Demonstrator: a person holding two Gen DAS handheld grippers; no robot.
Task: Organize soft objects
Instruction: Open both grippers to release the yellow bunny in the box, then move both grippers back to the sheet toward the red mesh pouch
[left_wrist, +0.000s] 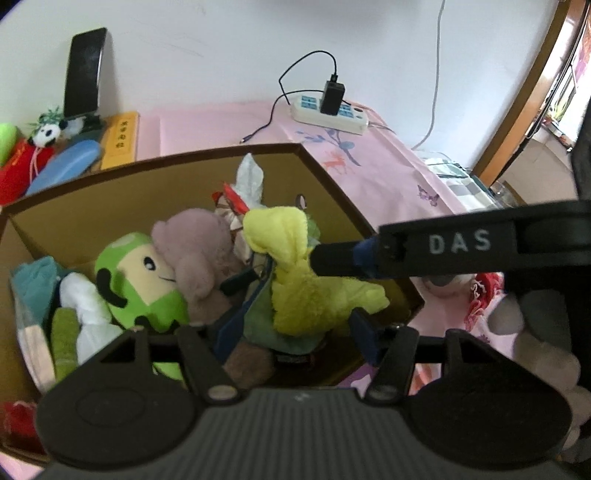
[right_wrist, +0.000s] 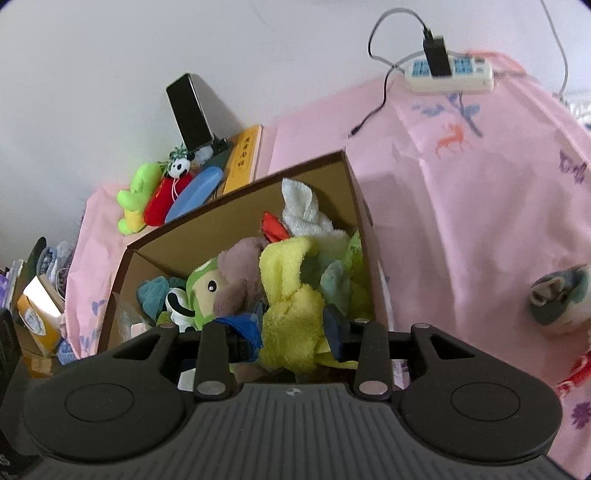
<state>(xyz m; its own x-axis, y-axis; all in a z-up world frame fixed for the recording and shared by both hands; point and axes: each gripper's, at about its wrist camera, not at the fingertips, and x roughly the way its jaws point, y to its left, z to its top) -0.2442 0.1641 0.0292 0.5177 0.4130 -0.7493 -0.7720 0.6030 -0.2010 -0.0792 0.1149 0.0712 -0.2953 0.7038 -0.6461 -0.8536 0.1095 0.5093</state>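
Right gripper (right_wrist: 291, 332) clenched on yellow plush cloth (right_wrist: 291, 317) hanging over the brown cardboard box (right_wrist: 236, 206) stuffed with soft toys, left gripper (left_wrist: 291, 325) released with jaws spread either side of the same cloth, pads not pressing.

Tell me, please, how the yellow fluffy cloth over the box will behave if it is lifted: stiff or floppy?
The yellow cloth is probably floppy: it sags in folds between the right tongs. It looks light, since its fluffy pile keeps its shape on the other toys in the cardboard box. It should not slip easily, because the fuzzy surface gives grip.
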